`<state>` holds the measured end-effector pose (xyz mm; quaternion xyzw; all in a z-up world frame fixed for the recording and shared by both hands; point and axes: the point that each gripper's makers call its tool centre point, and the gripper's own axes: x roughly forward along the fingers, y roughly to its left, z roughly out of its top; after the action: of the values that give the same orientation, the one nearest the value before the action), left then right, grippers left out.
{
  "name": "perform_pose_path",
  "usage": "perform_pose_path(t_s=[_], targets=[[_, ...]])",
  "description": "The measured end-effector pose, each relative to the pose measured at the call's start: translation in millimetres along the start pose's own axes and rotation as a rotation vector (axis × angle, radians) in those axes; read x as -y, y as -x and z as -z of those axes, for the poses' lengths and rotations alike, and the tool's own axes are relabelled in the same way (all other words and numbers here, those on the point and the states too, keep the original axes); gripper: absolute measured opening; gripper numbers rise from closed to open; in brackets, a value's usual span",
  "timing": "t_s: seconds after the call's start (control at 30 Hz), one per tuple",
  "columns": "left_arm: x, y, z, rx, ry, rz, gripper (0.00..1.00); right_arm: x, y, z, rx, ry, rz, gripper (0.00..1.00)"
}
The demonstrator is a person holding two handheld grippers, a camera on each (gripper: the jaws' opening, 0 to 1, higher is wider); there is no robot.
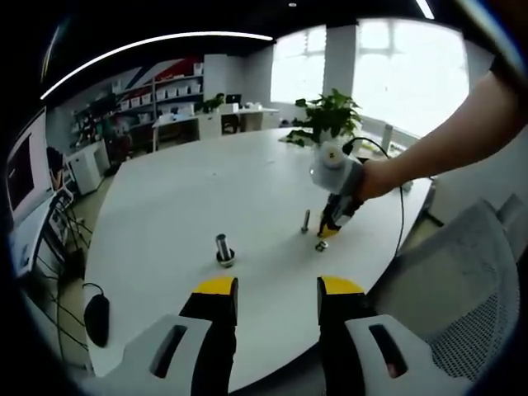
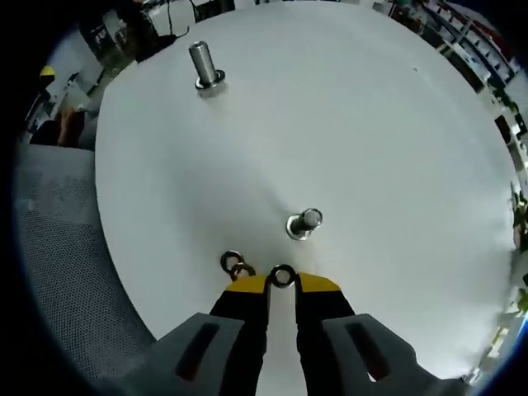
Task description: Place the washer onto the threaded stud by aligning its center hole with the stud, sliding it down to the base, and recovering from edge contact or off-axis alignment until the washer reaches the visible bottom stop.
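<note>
Pinching a washer (image 2: 283,275), right tongs (image 2: 281,283) sit beside stud (image 2: 304,223).

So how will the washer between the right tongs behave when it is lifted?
The washer looks like a thin, rigid metal ring, so it should probably stay stiff and feel light. Its shiny surface suggests it may slip from the right tongs. If dropped on the smooth white table, it could roll away.

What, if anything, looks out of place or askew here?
Nothing stands out. Both studs stand upright on the table, spare washers lie flat, and the right gripper holds a washer.
</note>
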<state>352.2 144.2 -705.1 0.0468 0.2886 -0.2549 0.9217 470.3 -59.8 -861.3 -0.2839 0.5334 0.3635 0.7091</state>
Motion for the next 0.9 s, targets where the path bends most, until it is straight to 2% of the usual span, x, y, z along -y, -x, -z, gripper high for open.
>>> perform_pose_path(t_s=[0.17, 0.33, 0.6, 0.77, 0.9], targets=[[-1.3, 0, -0.4, 0.002, 0.005, -0.002, 0.37, 3, 16, -8.5, 0.042, -0.010, 0.009, 0.13], [-0.6, 0, -0.9, 0.005, 0.005, 0.000, 0.37, 4, 27, -13.0, 0.056, -0.019, 0.005, 0.13], [2.6, 0, -3.4, 0.018, 0.012, 0.017, 0.37, 7, 56, -30.4, 0.121, 0.021, 0.050, 0.13], [2.2, 1, -4.4, 0.026, 0.039, 0.029, 0.38, 4, 62, -47.1, 0.146, 0.036, 0.067, 0.13], [5.5, 1, -5.4, 0.029, 0.025, 0.035, 0.37, 0, 56, -53.2, 0.117, 0.076, 0.075, 0.13]])
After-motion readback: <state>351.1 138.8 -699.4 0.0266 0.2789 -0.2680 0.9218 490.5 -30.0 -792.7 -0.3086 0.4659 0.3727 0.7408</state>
